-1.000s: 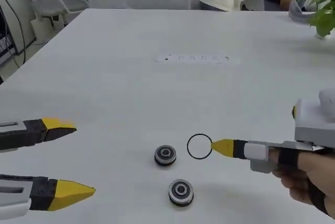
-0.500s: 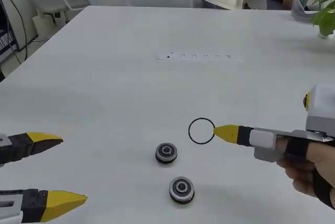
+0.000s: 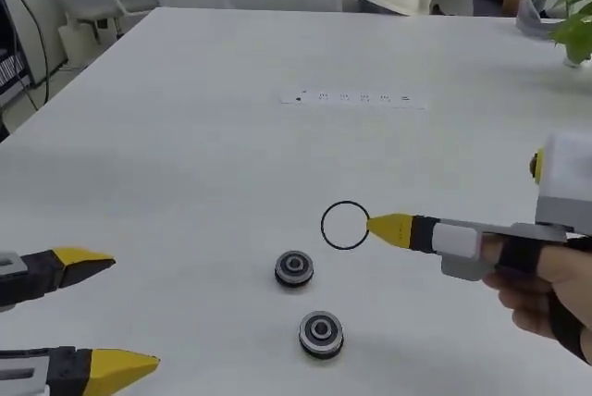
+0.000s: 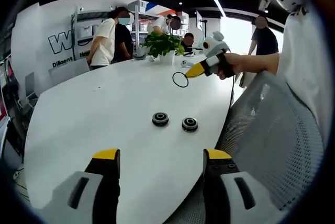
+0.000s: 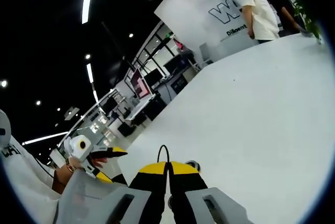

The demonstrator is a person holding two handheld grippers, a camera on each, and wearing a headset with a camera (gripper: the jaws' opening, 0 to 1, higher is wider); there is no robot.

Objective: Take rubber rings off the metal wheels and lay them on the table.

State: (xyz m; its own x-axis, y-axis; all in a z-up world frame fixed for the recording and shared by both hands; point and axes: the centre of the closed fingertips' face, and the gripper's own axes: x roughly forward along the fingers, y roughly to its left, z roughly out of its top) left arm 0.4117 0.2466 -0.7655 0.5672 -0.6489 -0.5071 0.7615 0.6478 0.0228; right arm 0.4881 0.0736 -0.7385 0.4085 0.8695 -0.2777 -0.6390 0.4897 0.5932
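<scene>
The right gripper (image 3: 381, 228) pinches a black rubber ring (image 3: 345, 226) between tightly pressed fingers over the white worktop (image 3: 231, 137), near two metal wheels (image 3: 294, 269) (both lying flat). The left gripper (image 3: 135, 310) gapes wide, fingers empty.

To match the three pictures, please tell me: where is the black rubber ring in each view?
Head view: rubber ring right of centre, beyond the two metal wheels.
Left gripper view: upper middle, right of the potted plant.
Right gripper view: bottom centre, seen edge-on.
Shared landmark: the right gripper, whose yellow tips pinch it.
</scene>
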